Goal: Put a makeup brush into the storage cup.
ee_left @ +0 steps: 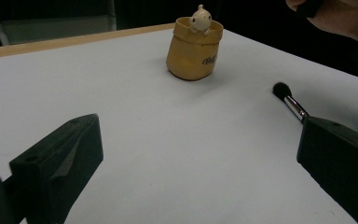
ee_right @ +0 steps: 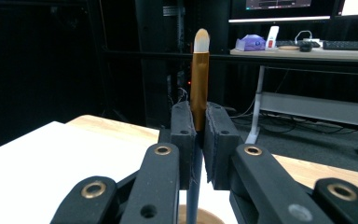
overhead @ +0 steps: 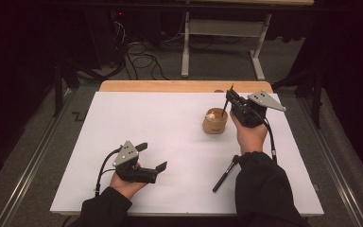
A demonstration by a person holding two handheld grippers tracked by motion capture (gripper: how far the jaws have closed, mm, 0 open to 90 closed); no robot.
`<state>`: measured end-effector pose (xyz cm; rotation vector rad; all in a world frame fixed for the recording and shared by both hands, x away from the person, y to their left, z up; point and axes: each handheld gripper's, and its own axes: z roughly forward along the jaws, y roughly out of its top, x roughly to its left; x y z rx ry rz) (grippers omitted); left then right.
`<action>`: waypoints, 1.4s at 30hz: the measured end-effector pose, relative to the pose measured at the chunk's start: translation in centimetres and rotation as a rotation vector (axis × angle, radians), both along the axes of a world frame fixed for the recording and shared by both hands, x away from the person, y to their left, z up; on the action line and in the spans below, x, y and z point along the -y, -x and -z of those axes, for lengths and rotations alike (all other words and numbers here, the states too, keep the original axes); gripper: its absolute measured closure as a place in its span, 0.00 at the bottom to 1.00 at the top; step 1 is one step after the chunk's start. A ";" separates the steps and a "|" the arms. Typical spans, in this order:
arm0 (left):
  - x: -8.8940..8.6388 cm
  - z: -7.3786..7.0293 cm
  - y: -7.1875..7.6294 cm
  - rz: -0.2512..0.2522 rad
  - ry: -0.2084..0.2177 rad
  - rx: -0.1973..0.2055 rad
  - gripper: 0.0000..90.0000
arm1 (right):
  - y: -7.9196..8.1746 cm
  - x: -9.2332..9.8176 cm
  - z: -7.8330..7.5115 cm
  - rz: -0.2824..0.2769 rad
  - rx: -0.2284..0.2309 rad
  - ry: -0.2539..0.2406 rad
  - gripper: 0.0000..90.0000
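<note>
A tan pot (overhead: 215,124) with a small pale figure on its rim stands on the white board (overhead: 170,142), right of centre. My right gripper (overhead: 229,99) is just above and right of the pot, shut on a thin makeup brush (overhead: 225,109). That brush (ee_right: 199,70) stands upright, pale bristles up, with its handle reaching down to the pot's rim (ee_right: 205,217). A second, black brush (overhead: 224,175) lies on the board near the right forearm. My left gripper (overhead: 151,156) rests open at the front left, its jaws far apart, facing the pot (ee_left: 195,51) and the black brush's head (ee_left: 282,89).
The board lies on a wooden table (overhead: 170,85) whose far edge shows behind it. A white desk frame (overhead: 224,33) and cables (overhead: 142,59) are on the floor beyond. A desk (ee_right: 307,52) with a keyboard stands further back.
</note>
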<state>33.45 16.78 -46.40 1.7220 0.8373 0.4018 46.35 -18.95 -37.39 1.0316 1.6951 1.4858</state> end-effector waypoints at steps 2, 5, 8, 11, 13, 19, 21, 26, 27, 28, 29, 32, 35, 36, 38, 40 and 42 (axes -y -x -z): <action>0.0 0.0 0.0 0.000 0.000 0.000 0.01 | -0.4 -0.2 0.0 -0.001 -0.004 -0.007 0.94; -0.1 0.0 0.0 -0.002 0.003 0.001 0.01 | -0.9 -0.5 -0.1 0.003 -0.011 0.003 0.94; -0.1 -0.1 0.0 -0.004 0.003 0.001 0.01 | -1.3 -0.9 -0.1 0.005 -0.012 0.013 0.94; -0.1 -0.1 0.0 -0.004 0.003 0.001 0.01 | -1.6 -1.4 -0.2 0.005 -0.015 0.027 0.94; -0.1 0.0 0.0 -0.004 0.003 0.002 0.01 | -1.9 -1.6 -0.2 0.003 -0.019 0.041 0.94; -0.2 -0.1 0.0 -0.003 0.003 0.001 0.01 | -2.5 -2.0 0.2 0.012 -0.041 0.054 0.94; -0.2 -0.1 0.0 -0.004 0.005 0.002 0.01 | -2.7 -2.0 0.4 0.015 -0.053 0.055 0.94; -0.3 -0.1 0.0 -0.005 0.007 0.001 0.01 | -2.9 -2.3 1.0 0.008 -0.072 0.072 0.94; -0.3 -0.1 0.0 -0.005 0.007 0.001 0.01 | -2.9 -2.4 1.1 0.006 -0.072 0.071 0.94; -0.3 -0.1 0.0 -0.005 0.007 0.001 0.01 | -2.9 -2.4 1.2 0.007 -0.073 0.072 0.94; -0.3 -0.1 0.0 -0.005 0.007 0.001 0.01 | -2.9 -2.4 1.3 0.005 -0.078 0.063 0.94; -0.3 -0.1 0.0 -0.004 0.006 0.002 0.01 | -2.9 -2.4 1.7 0.007 -0.086 0.071 0.94; -0.3 -0.1 0.0 -0.003 0.006 0.002 0.01 | -3.0 -2.1 2.1 0.014 -0.101 0.069 0.94; -0.2 -0.1 0.0 -0.003 0.007 0.002 0.01 | -3.0 -2.0 2.2 0.013 -0.100 0.070 0.94; -0.2 -0.1 0.0 -0.003 0.007 0.002 0.01 | -3.0 -1.9 2.3 0.020 -0.112 0.071 0.94; -0.2 -0.1 0.0 -0.003 0.007 0.001 0.01 | -3.1 -1.8 2.5 0.018 -0.115 0.069 0.94; -0.2 -0.1 0.0 -0.002 0.007 0.001 0.01 | -3.1 -1.9 2.6 0.020 -0.126 0.081 0.94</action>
